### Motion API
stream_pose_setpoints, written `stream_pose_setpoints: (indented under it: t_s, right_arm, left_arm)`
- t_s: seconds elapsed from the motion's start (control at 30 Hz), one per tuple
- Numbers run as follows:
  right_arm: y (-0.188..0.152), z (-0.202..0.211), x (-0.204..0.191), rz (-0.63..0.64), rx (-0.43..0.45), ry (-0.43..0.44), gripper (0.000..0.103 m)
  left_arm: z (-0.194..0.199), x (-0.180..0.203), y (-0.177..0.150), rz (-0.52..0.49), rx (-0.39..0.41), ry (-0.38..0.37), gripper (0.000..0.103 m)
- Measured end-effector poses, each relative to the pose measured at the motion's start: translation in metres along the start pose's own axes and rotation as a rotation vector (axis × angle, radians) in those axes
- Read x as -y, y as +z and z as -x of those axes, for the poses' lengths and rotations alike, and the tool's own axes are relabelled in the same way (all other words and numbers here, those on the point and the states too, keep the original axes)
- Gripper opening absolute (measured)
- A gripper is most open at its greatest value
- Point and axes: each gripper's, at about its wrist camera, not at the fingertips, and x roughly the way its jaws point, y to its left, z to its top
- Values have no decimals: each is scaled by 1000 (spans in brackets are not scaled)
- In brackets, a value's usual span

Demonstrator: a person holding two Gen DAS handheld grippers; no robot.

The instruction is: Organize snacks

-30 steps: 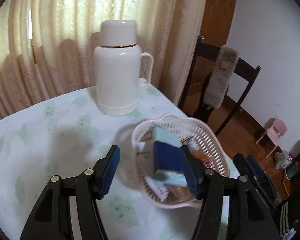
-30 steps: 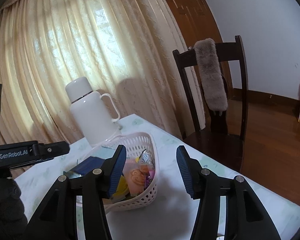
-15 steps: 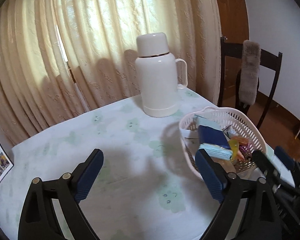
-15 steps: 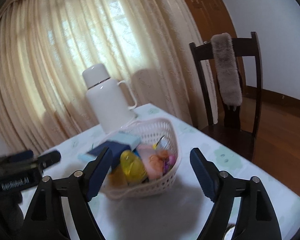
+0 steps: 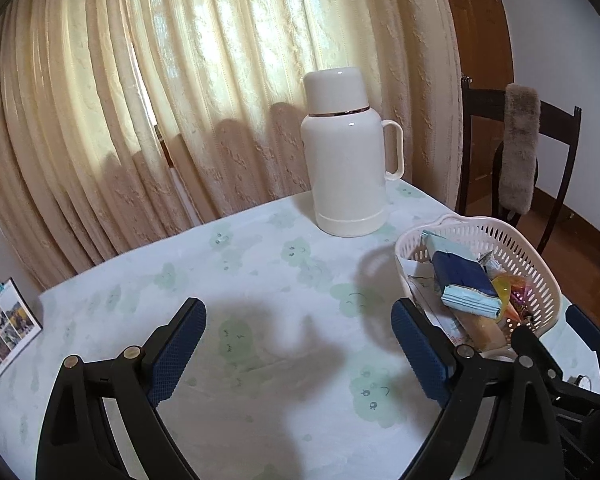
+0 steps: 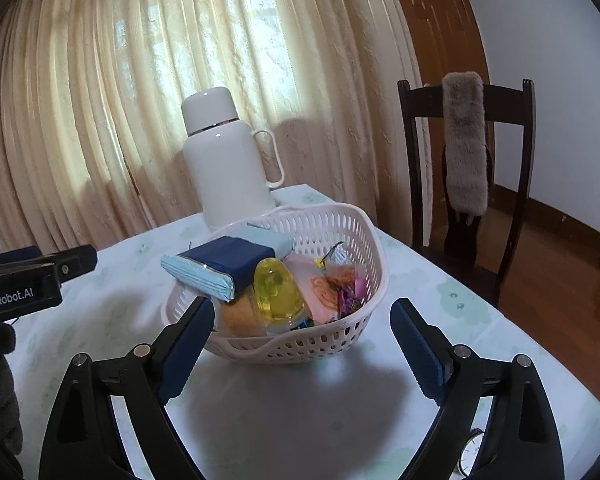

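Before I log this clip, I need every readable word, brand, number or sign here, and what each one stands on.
"GenRobot.AI": white letters on the black body of the left tongs, seen at the left edge of the right wrist view; the first letter is partly cut off.
Snack wrappers in the white perforated plastic basket: print too small and blurred to read.
Photo card at the table's edge: no legible text.

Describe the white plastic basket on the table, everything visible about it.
The basket is pale, glossy perforated plastic, oval with a wavy rim and cut-out handles. It sits upright on the floral tablecloth, in front of the white flask. It is heaped with snacks: a blue-and-pale-blue packet on top, a yellow jelly cup, a pink wrapper. Neither tool touches it.
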Motion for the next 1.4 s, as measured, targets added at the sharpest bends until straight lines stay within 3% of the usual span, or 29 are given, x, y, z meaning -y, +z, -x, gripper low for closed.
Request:
stream_pose_setpoints:
  t_s: [0.6,0.9,1.4]
  right_arm:
    - [-1,-1,-7,45,-6,-15,90]
    - [-1,1,-9,60,17,-34,90]
    - [-2,-2,-12,81,-3,-33,90]
  left_arm:
    - [3,19,-5,-77,22,2,94]
    - [0,25,-8,-122,38,58,102]
    - [-2,29,-10,-162,50,118,103]
